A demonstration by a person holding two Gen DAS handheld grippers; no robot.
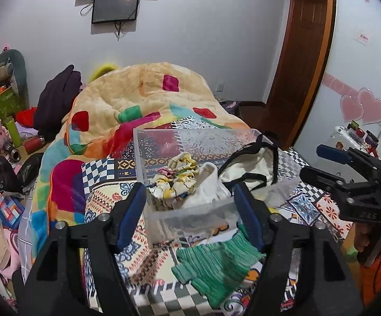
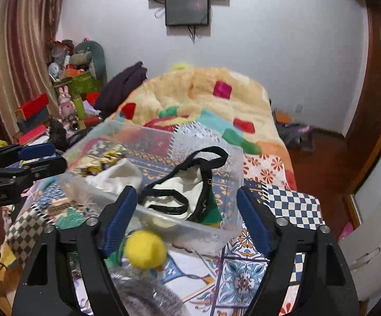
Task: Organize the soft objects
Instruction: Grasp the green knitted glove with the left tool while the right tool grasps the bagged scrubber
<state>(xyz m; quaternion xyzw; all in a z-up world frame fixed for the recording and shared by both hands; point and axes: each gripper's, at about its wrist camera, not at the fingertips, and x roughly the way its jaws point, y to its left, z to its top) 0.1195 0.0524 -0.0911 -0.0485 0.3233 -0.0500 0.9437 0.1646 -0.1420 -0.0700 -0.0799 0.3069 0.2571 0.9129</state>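
A: Listing by size, largest first. Item one: patchwork bedspread [image 1: 106, 184], the work surface, on which everything else rests.

B: Item two?

A: Clear plastic bin [image 1: 190, 210], set on the spread directly ahead of both tools; by my judgement it is the collecting place, since soft goods already lie inside it.

B: Contents?

A: Cream tote bag with black straps [image 2: 179, 187], slumped against the bin's right end; a white cloth [image 1: 211, 181] at the middle; a floral scrunchie bundle [image 1: 177, 173] toward the left.

B: Outside the bin?

A: Green knitted glove [image 1: 216, 268], flat on the spread just short of the bin's near wall. Yellow pompom [image 2: 145, 248], also short of that wall. Grey knit piece [image 2: 148, 300] below the pompom; type cannot be told.

B: Tools?

A: Left gripper [image 1: 190, 213]: jaws spread wide, holding nothing, the glove lying below and between its fingers. Right gripper [image 2: 187, 218]: likewise spread and unloaded, the pompom just beside its left finger, contact uncertain.
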